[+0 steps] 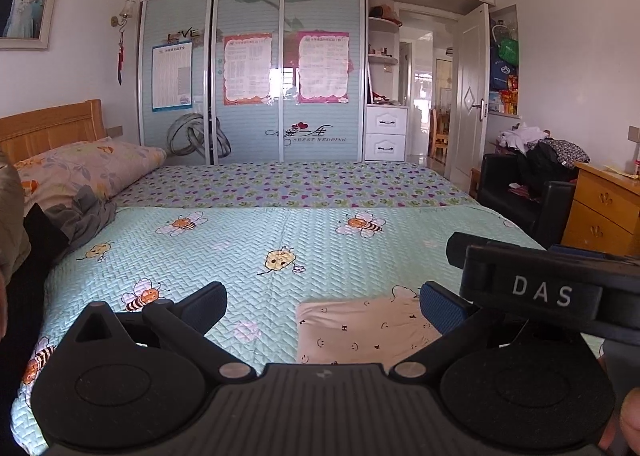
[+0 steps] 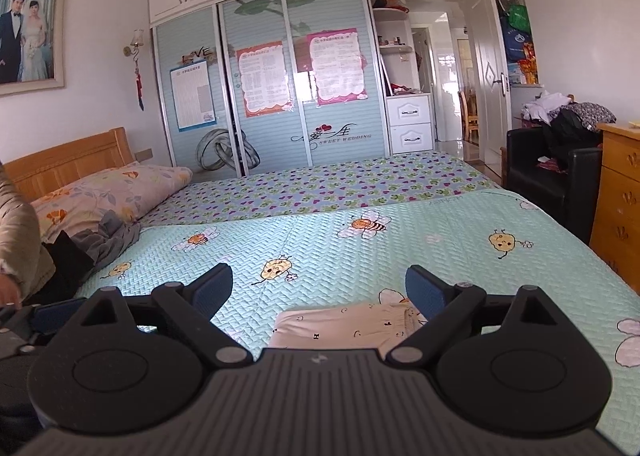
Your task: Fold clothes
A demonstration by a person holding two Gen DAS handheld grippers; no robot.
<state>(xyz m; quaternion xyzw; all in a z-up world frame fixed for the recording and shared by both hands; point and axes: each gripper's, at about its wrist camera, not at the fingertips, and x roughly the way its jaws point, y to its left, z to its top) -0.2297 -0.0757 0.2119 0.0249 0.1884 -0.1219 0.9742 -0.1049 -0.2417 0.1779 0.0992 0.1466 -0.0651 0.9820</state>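
Note:
A folded cream garment with small smiley prints (image 1: 366, 330) lies flat on the mint bee-patterned quilt (image 1: 280, 232), near the bed's front edge. My left gripper (image 1: 324, 302) hovers above the quilt, open and empty, with the garment under its right finger. The right gripper's body, marked DAS (image 1: 544, 292), shows at the right of the left wrist view. In the right wrist view the same garment (image 2: 348, 326) lies just ahead, and my right gripper (image 2: 320, 288) is open and empty above it. A crumpled grey garment (image 2: 108, 236) lies by the pillow.
A floral pillow (image 1: 88, 168) and wooden headboard (image 1: 52, 128) are at the left. A person's sleeve and hand (image 2: 16, 256) show at the left edge. A black armchair piled with clothes (image 2: 560, 160) and a wooden dresser (image 2: 620, 208) stand right of the bed. Wardrobe (image 2: 272, 96) behind.

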